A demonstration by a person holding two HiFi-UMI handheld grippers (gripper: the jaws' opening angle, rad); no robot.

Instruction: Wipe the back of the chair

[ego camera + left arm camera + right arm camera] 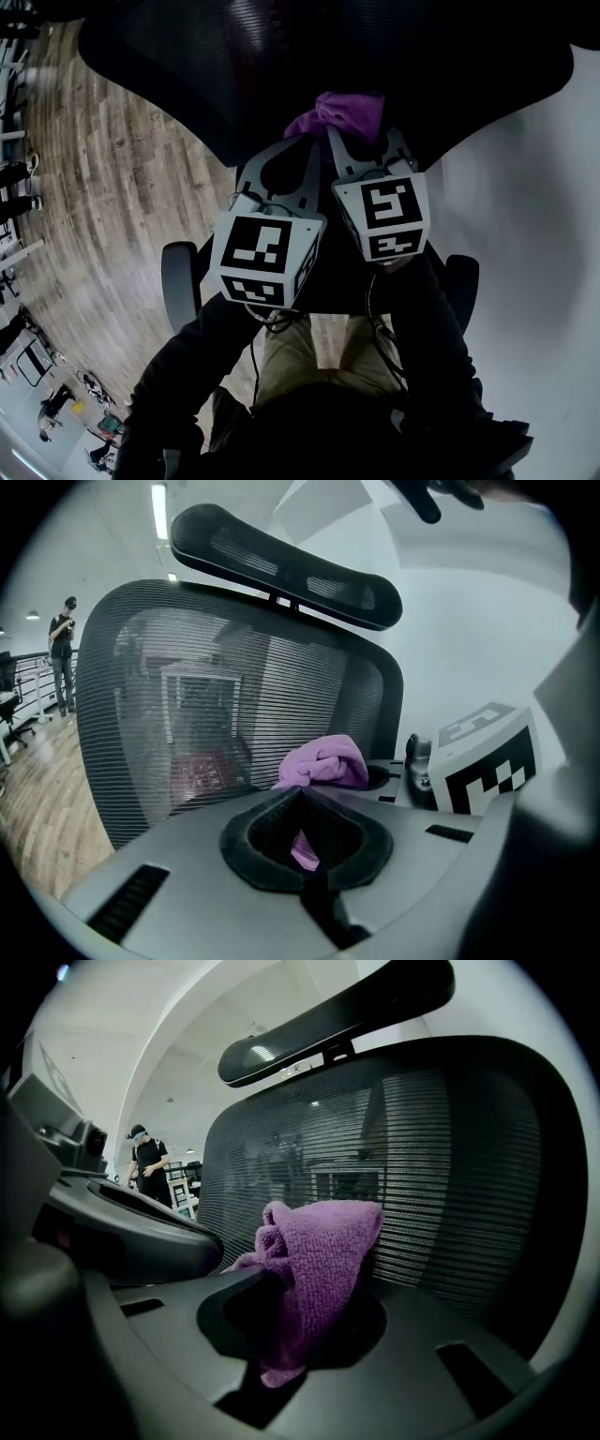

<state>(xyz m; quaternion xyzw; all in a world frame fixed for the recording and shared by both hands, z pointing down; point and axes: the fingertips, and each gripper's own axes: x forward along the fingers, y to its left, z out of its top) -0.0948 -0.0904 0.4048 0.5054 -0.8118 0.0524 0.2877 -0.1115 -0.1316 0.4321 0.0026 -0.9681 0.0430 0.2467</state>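
Down by the lower middle of the mesh chair back (469, 1194), the purple cloth (319, 1251) is bunched up, clamped in the right gripper's (300, 1283) closed jaws with a corner seemingly pinched by the left gripper (300, 794) too, both pointing forward side by side, so I'd press it flat and sweep in overlapping rows.
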